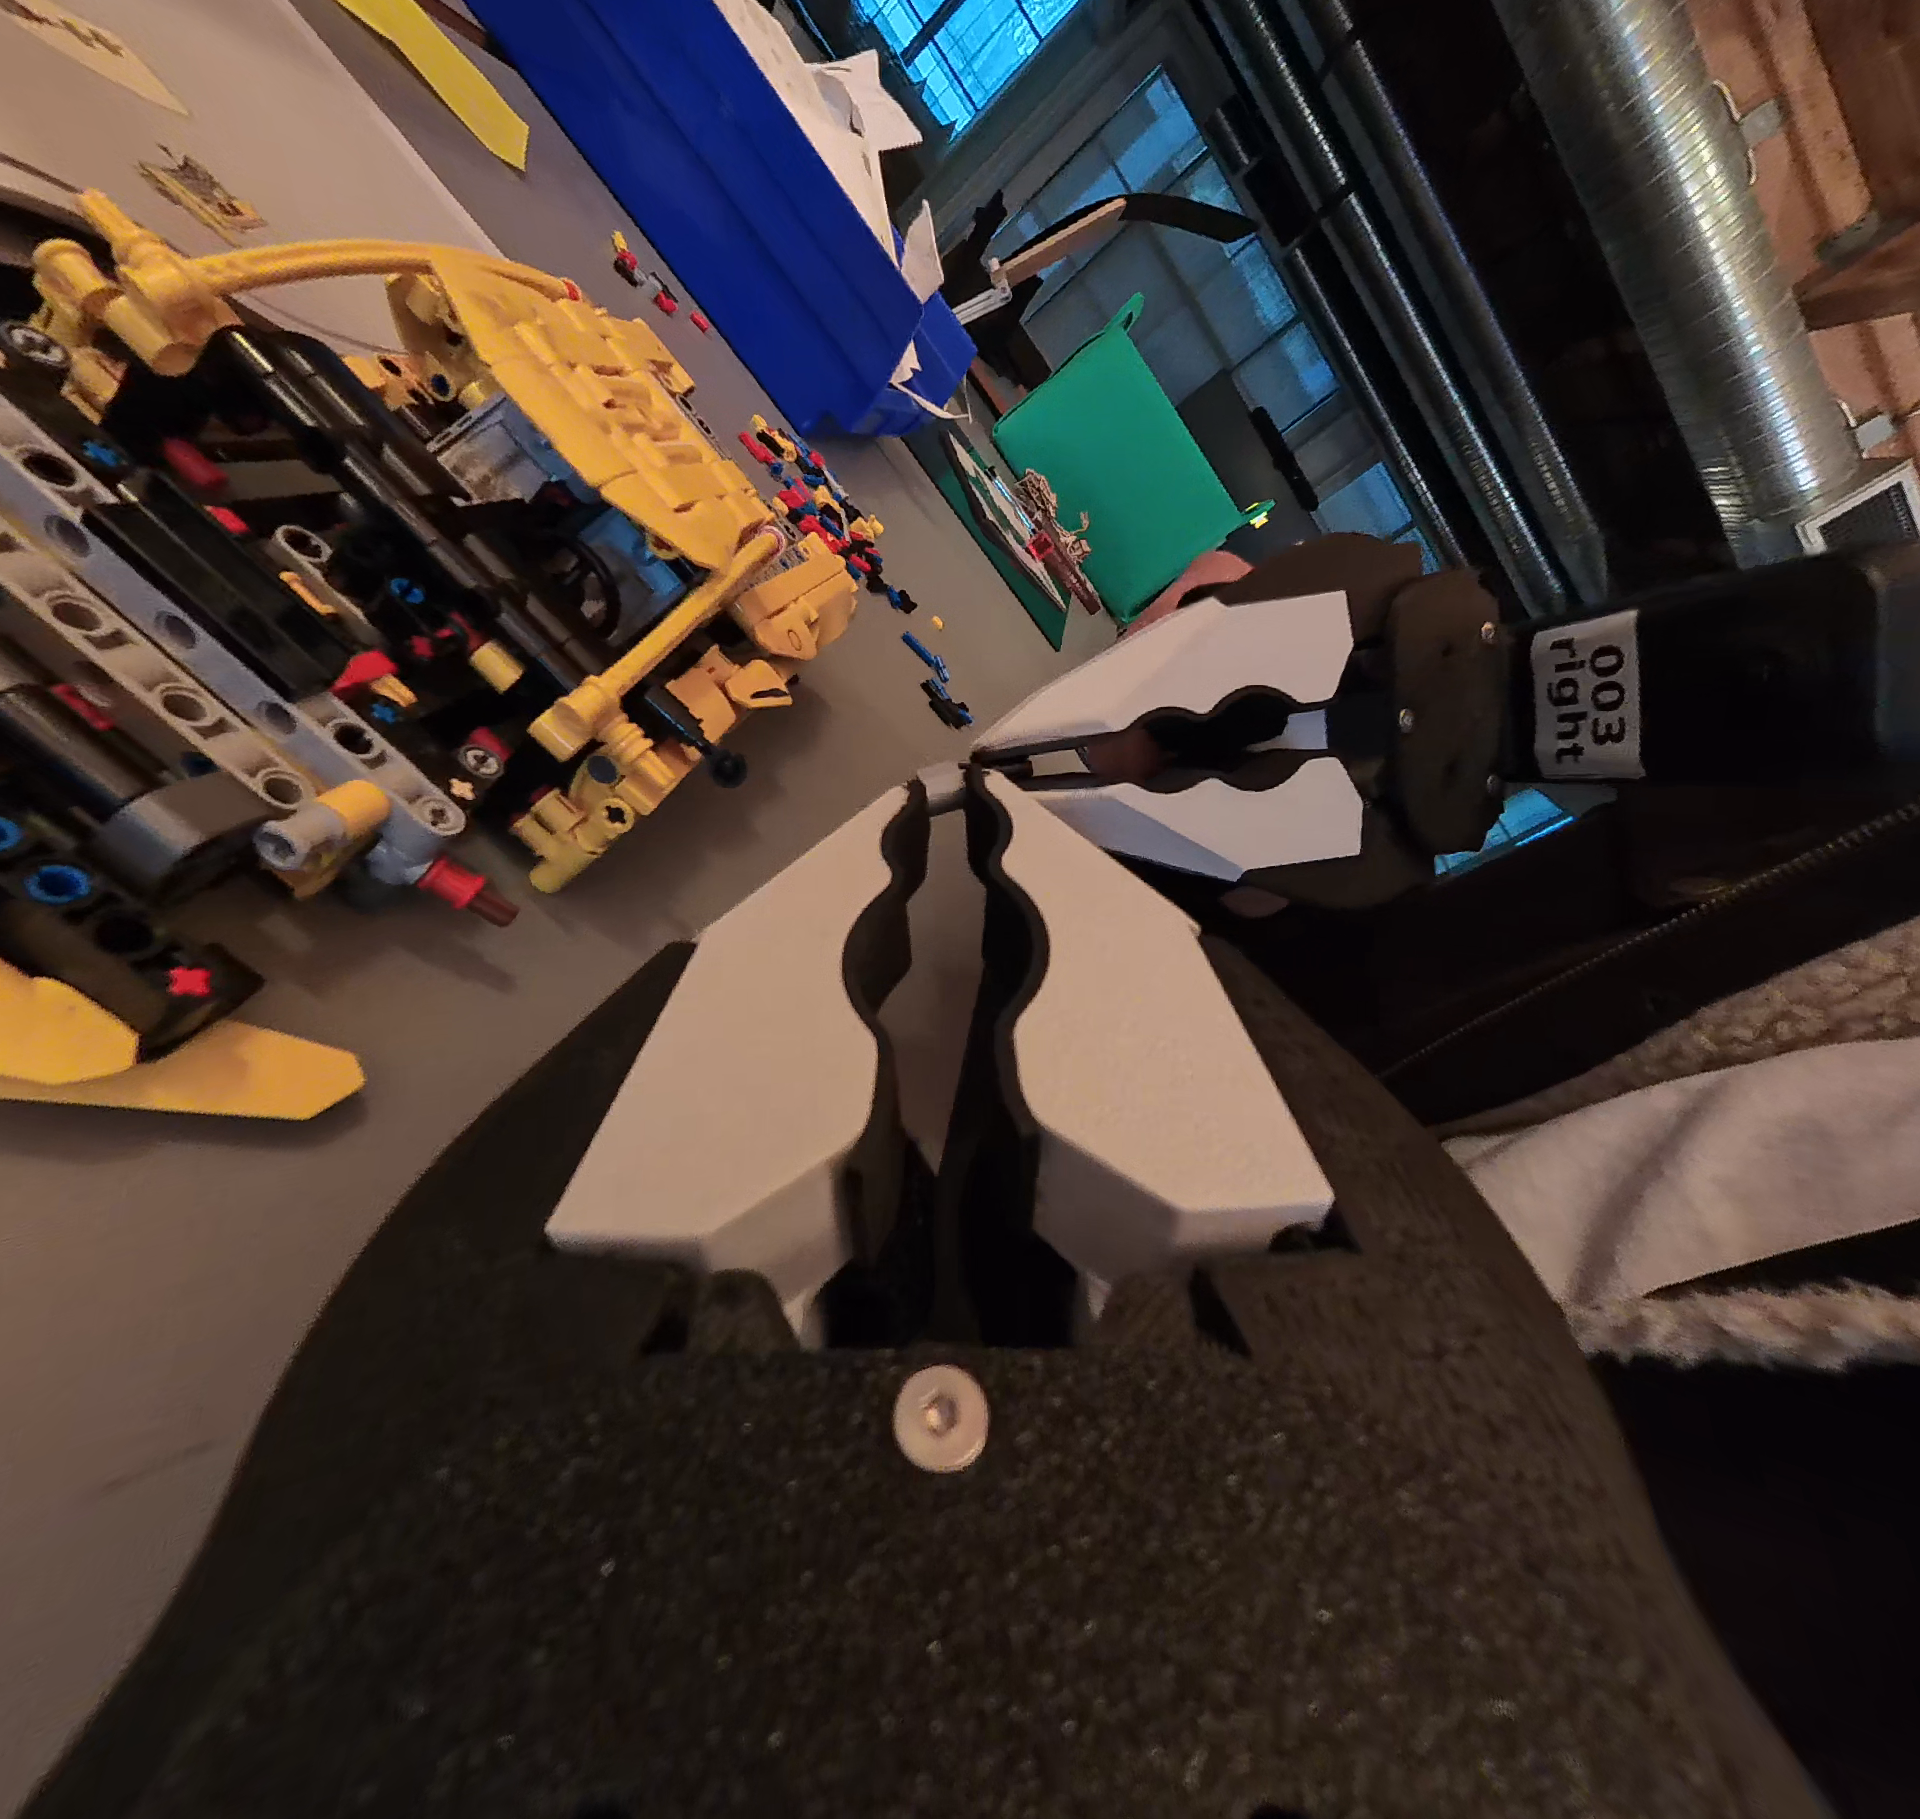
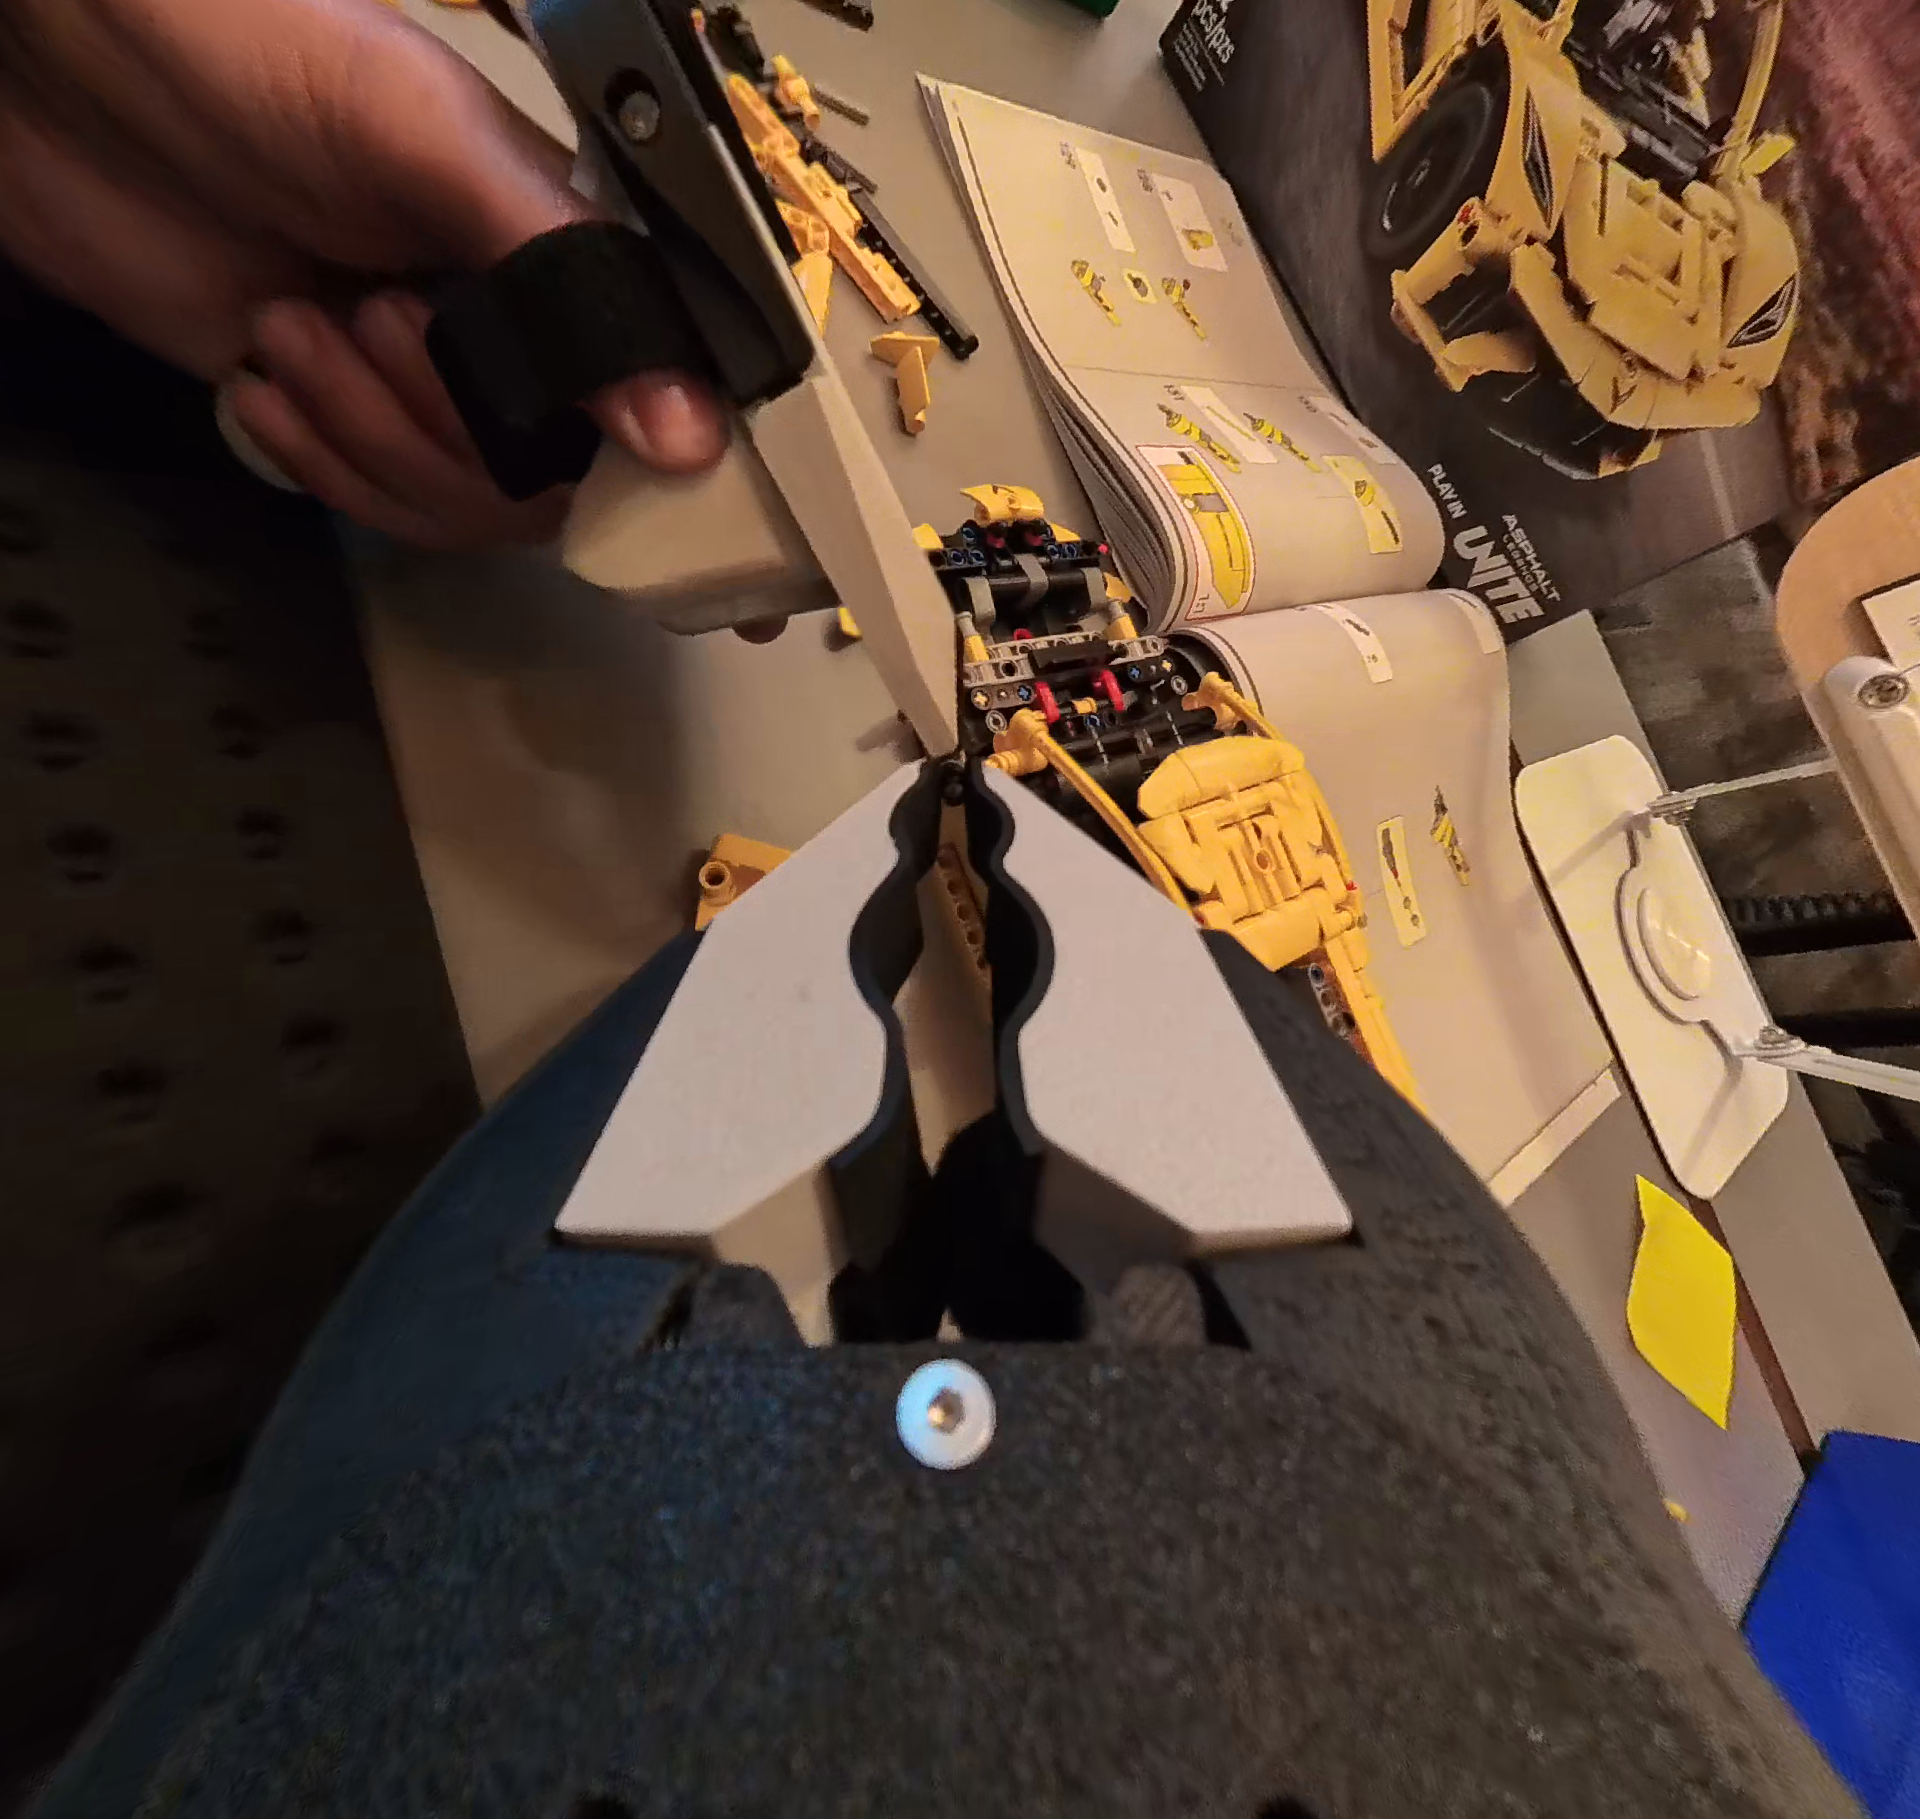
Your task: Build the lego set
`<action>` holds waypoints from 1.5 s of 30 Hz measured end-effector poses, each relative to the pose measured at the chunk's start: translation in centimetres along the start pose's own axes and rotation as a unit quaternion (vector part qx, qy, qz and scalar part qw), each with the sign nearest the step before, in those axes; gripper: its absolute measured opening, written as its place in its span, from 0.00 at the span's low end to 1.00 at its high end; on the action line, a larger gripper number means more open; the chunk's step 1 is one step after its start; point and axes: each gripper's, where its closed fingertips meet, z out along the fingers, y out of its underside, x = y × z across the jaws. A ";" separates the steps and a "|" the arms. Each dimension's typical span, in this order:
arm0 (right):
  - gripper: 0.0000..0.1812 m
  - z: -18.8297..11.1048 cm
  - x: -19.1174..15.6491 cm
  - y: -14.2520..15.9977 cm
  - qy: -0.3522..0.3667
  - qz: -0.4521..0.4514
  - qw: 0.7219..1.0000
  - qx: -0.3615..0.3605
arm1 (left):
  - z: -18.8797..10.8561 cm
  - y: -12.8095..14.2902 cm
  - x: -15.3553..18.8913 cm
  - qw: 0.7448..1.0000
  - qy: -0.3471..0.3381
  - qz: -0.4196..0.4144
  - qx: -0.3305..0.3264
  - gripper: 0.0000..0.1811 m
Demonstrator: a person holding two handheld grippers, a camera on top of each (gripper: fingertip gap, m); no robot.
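Left gripper: the white-fingered, black-bodied left gripper (image 1: 943, 790) is nipped shut on a small light-grey plastic piece (image 1: 938, 788) at its very tips, centre of the left wrist view.
Right gripper: the matching right gripper (image 2: 948, 780) is pinched on a thin black pin or axle (image 1: 1023, 749); in the left wrist view it comes in from the right of the frame, tip to tip with the left one.
Joint: the black pin's end meets the grey piece; whether it is already seated cannot be told.
Hand: a person's hand (image 2: 343, 242) grips the left tool at upper left of the right wrist view.
Model: the half-built yellow and black lego car (image 1: 436, 564) sits on the grey table (image 1: 260, 1302), left of the left wrist view, just beyond the tips.
Loose parts: a scatter of small red, blue, black and yellow pieces (image 1: 821, 512) lies past the car; yellow panels (image 2: 821, 200) lie at upper centre of the right wrist view.
Guide: an open instruction booklet (image 2: 1174, 335) lies under and beside the car, with the dark set box (image 2: 1558, 190) at upper right.
Risk: both holds are at the extreme tips, so a slightly skewed push would likely twist the pin out or flick the grey piece away among the loose parts.
Risk cause: the tips hide the joint, so alignment is hard to judge.
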 end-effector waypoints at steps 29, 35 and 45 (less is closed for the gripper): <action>0.02 -0.9 -0.1 -0.7 0.025 -0.026 0.996 0.087 | 0.1 -0.3 1.2 0.999 0.031 0.013 0.013 0.03; 0.02 -0.6 -0.4 -0.2 -0.006 0.031 0.995 0.097 | 0.2 0.0 0.9 0.999 0.003 0.042 0.003 0.03; 0.02 0.0 -0.9 1.6 -0.005 -0.059 0.997 0.043 | 1.2 1.2 -0.6 0.998 -0.037 0.041 -0.041 0.03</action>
